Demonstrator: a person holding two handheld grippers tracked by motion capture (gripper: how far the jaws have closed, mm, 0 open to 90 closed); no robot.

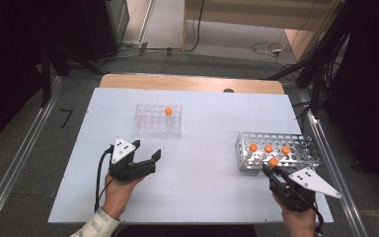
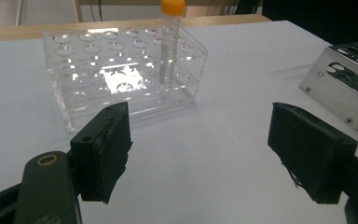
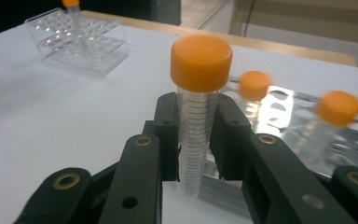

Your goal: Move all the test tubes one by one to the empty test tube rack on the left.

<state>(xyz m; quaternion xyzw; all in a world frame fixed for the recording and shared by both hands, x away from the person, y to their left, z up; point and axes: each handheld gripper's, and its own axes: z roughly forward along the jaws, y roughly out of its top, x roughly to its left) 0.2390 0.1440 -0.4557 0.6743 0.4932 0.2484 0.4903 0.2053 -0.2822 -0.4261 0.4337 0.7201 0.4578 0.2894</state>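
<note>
On the left side of the white table (image 1: 197,143), the left gripper (image 1: 148,154) rests low in the person's hand, jaws spread wide with bare tabletop between them — nothing held. Just ahead of it stands the clear rack (image 1: 158,119), apart from the jaws, with one orange-capped tube (image 2: 171,44) upright in a hole near its far right corner. Left gripper view puts the rack straight ahead and slightly left of the jaw gap, nothing blocking the way to it.

Moving right across open tabletop: the metal rack (image 1: 296,148) lies toward the right edge, tilted, with three orange-capped tubes (image 1: 268,148) standing in a row in its near-left holes.

Far right, the right gripper (image 1: 271,170) is clamped tight on a fourth tube (image 3: 196,112) — pads press its graduated clear body from both sides below the orange cap, tube upright between them. In the high view its cap sits just at the near edge of the metal rack; whether the tube bottom is clear of the rack is hard to tell. Right gripper view shows two rack tubes blurred just behind and right of the held one, close by.
</note>
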